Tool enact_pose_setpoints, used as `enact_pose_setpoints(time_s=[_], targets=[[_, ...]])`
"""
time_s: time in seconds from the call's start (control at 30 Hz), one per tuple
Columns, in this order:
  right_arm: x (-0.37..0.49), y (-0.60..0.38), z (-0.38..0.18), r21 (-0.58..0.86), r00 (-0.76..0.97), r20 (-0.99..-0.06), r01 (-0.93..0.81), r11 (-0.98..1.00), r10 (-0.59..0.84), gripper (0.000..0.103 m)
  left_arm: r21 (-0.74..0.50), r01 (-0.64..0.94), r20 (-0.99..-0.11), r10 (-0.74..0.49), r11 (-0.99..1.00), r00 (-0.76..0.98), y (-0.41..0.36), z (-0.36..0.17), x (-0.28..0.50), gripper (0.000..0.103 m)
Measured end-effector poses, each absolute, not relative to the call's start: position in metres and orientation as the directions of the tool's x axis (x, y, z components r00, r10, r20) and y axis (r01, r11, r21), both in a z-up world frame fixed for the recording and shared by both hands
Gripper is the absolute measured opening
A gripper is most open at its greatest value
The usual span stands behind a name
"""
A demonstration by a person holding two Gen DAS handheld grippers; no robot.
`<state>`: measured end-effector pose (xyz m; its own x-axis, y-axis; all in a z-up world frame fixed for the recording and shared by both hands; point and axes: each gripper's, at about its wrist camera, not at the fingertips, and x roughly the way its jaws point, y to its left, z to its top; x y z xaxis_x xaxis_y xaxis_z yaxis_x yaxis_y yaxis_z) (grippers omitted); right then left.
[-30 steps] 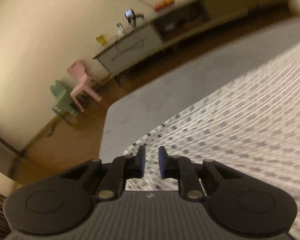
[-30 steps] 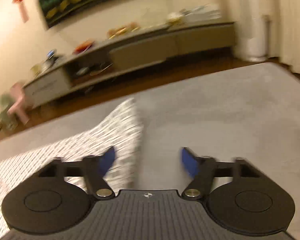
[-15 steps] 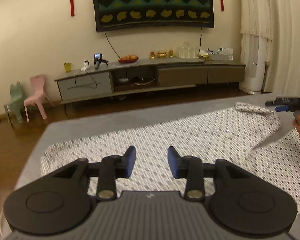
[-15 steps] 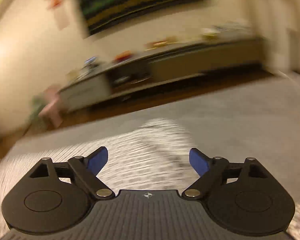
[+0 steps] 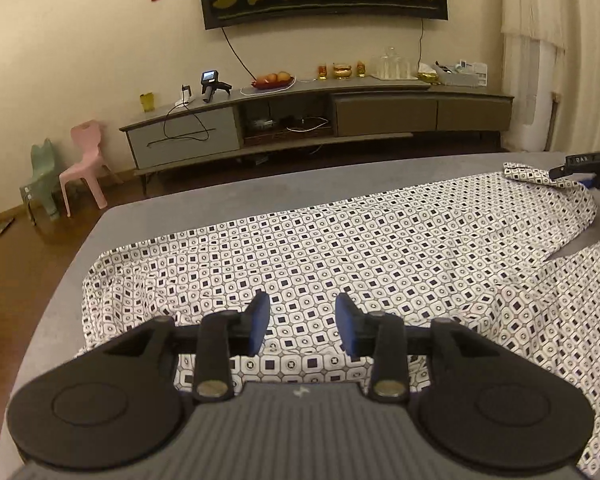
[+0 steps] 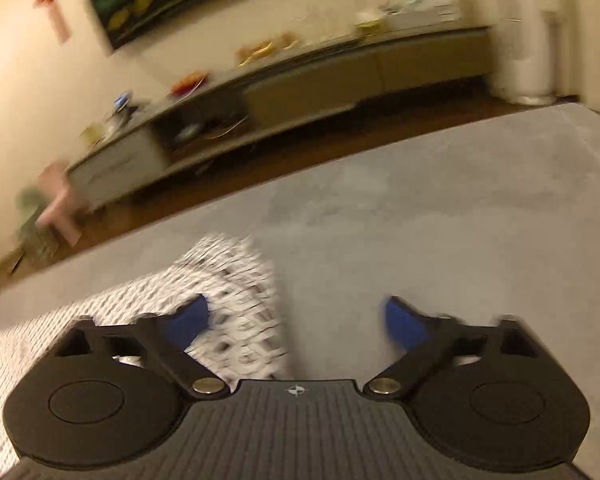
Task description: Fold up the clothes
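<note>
A white shirt with a dark square pattern (image 5: 360,248) lies spread on a grey surface (image 5: 204,208). My left gripper (image 5: 302,322) is open and empty, low over the shirt's near left part. My right gripper (image 6: 296,320) is open wide and empty over the shirt's sleeve end (image 6: 236,280), with its left finger above the cloth and its right finger above bare grey surface. The right gripper also shows in the left wrist view (image 5: 584,166), at the far right by the sleeve end (image 5: 532,174).
The grey surface's left edge (image 5: 60,292) drops to a wooden floor. Beyond stand a long low TV cabinet (image 5: 320,120), a pink chair (image 5: 86,160) and a green chair (image 5: 40,180). A white cylinder (image 6: 528,52) stands at the far right.
My left gripper has opened from nearly shut and swung to face the cabinet, settling low over the shirt. My right gripper stayed open and keeps moving over the sleeve end; its view is blurred.
</note>
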<state>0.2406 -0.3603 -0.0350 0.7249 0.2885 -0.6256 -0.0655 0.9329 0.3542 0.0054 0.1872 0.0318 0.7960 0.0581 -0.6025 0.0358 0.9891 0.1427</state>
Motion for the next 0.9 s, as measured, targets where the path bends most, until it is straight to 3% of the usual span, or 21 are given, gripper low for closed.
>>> enact_pose_setpoints(time_s=[0.03, 0.07, 0.23, 0.3, 0.33, 0.37, 0.5, 0.53, 0.63, 0.67, 0.8, 0.9], targets=[[0.234, -0.352, -0.029, 0.379, 0.71, -0.62, -0.101, 0.92, 0.333, 0.017, 0.146, 0.031, -0.6, 0.063, 0.989, 0.797, 0.188, 0.032, 0.007, 0.036], [0.227, -0.343, -0.022, 0.398, 0.696, -0.611, -0.142, 0.906, 0.377, 0.013, 0.148, 0.027, -0.598, 0.068, 0.989, 0.799, 0.189, 0.031, 0.009, 0.036], [0.184, -0.296, 0.004, 0.303, 0.63, -0.562, -0.445, 0.843, 0.535, 0.013, 0.166, -0.01, -0.609, 0.111, 0.986, 0.785, 0.196, 0.026, 0.018, 0.037], [0.191, -0.293, 0.001, 0.263, 0.63, -0.582, -0.453, 0.852, 0.515, 0.031, 0.165, -0.029, -0.615, 0.126, 0.986, 0.779, 0.201, 0.025, 0.023, 0.037], [0.194, -0.292, -0.001, 0.242, 0.63, -0.591, -0.458, 0.855, 0.504, 0.056, 0.162, -0.039, -0.617, 0.132, 0.986, 0.776, 0.203, 0.024, 0.025, 0.038], [0.198, -0.29, -0.002, 0.222, 0.63, -0.6, -0.462, 0.859, 0.494, 0.067, 0.155, -0.047, -0.62, 0.134, 0.987, 0.773, 0.206, 0.024, 0.028, 0.039], [0.211, -0.284, -0.008, 0.141, 0.627, -0.635, -0.481, 0.866, 0.451, 0.07, 0.167, -0.078, -0.633, 0.167, 0.983, 0.756, 0.212, 0.016, 0.041, 0.041], [0.212, -0.278, -0.011, 0.129, 0.605, -0.654, -0.503, 0.855, 0.455, 0.068, 0.181, -0.083, -0.637, 0.182, 0.98, 0.75, 0.214, 0.013, 0.044, 0.041], [0.213, -0.253, -0.017, 0.044, 0.556, -0.719, -0.563, 0.825, 0.417, 0.012, 0.229, -0.114, -0.652, 0.239, 0.967, 0.72, 0.226, 0.002, 0.052, 0.041], [0.211, -0.248, -0.016, 0.013, 0.563, -0.727, -0.563, 0.826, 0.395, 0.009, 0.241, -0.131, -0.655, 0.261, 0.962, 0.709, 0.232, -0.001, 0.054, 0.041], [0.194, -0.281, 0.02, 0.011, 0.753, -0.572, -0.39, 0.921, 0.326, 0.005, 0.271, -0.215, -0.667, 0.344, 0.938, 0.66, 0.265, -0.006, 0.061, 0.041], [0.195, -0.342, 0.021, 0.112, 0.868, -0.49, -0.029, 0.993, 0.081, 0.009, 0.273, -0.262, -0.685, 0.378, 0.926, 0.623, 0.286, -0.011, 0.065, 0.041]])
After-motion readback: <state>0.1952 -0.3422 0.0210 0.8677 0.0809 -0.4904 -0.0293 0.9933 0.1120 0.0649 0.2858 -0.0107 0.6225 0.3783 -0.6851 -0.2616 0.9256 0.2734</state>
